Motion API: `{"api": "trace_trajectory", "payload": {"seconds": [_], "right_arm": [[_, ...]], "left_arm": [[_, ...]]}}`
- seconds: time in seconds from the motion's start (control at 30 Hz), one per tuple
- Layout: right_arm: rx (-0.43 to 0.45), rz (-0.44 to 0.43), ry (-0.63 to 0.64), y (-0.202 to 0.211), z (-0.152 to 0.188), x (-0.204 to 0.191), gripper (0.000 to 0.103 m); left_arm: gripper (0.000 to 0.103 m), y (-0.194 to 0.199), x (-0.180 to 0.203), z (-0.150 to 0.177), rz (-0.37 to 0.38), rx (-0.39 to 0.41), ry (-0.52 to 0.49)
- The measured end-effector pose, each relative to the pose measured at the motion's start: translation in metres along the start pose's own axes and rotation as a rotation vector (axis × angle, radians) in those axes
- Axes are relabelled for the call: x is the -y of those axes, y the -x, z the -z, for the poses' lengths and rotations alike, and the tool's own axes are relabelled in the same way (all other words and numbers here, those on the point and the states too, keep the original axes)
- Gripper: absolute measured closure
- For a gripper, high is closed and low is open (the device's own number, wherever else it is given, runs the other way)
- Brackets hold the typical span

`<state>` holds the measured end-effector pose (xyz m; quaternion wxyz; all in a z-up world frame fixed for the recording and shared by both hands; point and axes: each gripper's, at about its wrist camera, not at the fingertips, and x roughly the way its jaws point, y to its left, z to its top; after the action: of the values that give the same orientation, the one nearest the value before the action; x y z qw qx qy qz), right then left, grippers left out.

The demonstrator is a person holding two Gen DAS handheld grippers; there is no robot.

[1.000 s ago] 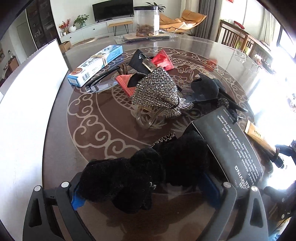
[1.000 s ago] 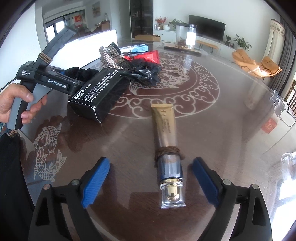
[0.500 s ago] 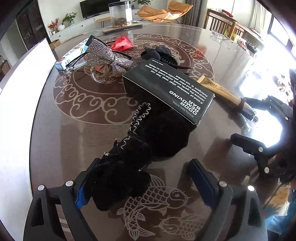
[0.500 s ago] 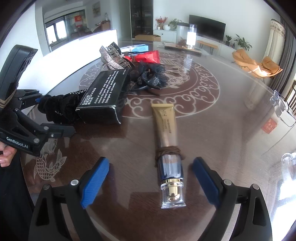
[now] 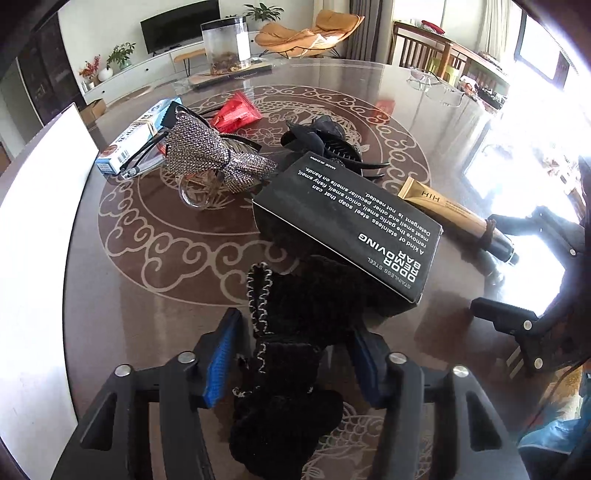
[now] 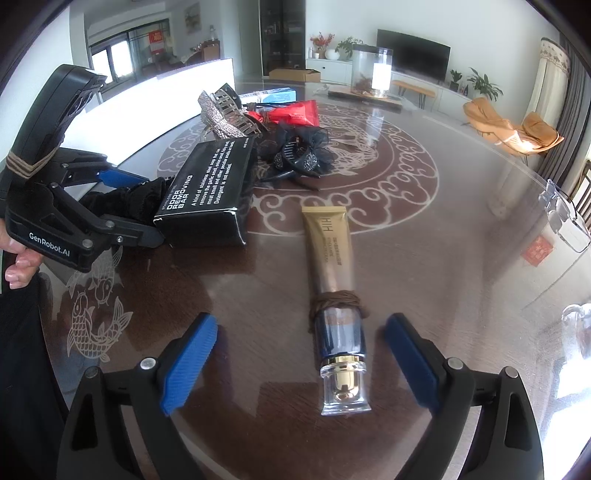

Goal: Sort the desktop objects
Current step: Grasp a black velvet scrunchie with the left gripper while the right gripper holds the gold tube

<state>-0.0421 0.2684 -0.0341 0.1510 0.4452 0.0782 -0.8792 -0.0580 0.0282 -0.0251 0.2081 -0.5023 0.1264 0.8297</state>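
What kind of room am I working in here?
Most likely a home living and dining room: a wall TV above a low white cabinet, an orange lounge chair, and a big round patterned table.

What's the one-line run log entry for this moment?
left hand-held gripper: open around black scrunchie | right hand-held gripper: open astride cream tube | table

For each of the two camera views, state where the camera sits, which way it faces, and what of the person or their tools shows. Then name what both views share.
Left wrist: on the left hand-held gripper, looking across the table over a black hair tie; the right hand-held gripper shows at right.
Right wrist: on the right hand-held gripper, facing a gold tube; the left hand-held gripper and hand show at left.
Shared: the black box, the tube, the hair tie.
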Motion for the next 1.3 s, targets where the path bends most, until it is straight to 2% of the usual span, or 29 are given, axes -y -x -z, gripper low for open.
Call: {"api": "trace_trajectory", "payload": {"seconds": [0.03,0.1,0.17,0.33,0.4,0.43,0.47,0.53,0.6,0.63,1.3], "right_arm": [[0.000,0.000,0.000,0.000,0.000,0.000,0.010],[-0.003,-0.004,0.003,-0.001,0.000,0.000,0.008],[-0.017,0.001,0.002,-0.004,-0.001,0.000,0.000],[-0.017,0.002,0.001,-0.003,-0.002,0.001,0.000],[-0.017,0.004,0.001,-0.002,-0.002,0.001,0.000],[-0.017,0.007,-0.002,-0.002,-0.001,0.002,0.000],[-0.017,0.010,-0.006,-0.001,-0.001,0.003,0.000],[-0.017,0.016,-0.015,-0.001,-0.002,0.005,0.000],[-0.017,0.017,-0.016,-0.002,-0.002,0.005,0.000],[-0.017,0.017,-0.016,-0.002,-0.002,0.005,0.000],[-0.018,0.017,-0.016,-0.003,-0.002,0.006,0.000]], "left_arm": [[0.070,0.002,-0.001,0.002,-0.009,0.000,0.034],[0.070,0.005,-0.004,0.007,-0.023,0.022,0.107],[0.070,0.004,-0.006,0.011,-0.082,0.050,0.154],[0.065,-0.002,-0.010,0.010,-0.123,0.107,0.209],[0.056,-0.004,-0.010,0.010,-0.128,0.139,0.221],[0.045,-0.005,-0.009,0.011,-0.137,0.148,0.217],[0.028,-0.007,-0.010,0.012,-0.163,0.147,0.219],[0.009,-0.011,-0.021,0.012,-0.152,0.134,0.272],[0.005,-0.013,-0.021,0.011,-0.157,0.125,0.266],[0.000,-0.015,-0.020,0.011,-0.160,0.119,0.261],[0.000,-0.017,-0.020,0.011,-0.159,0.121,0.261]]}}
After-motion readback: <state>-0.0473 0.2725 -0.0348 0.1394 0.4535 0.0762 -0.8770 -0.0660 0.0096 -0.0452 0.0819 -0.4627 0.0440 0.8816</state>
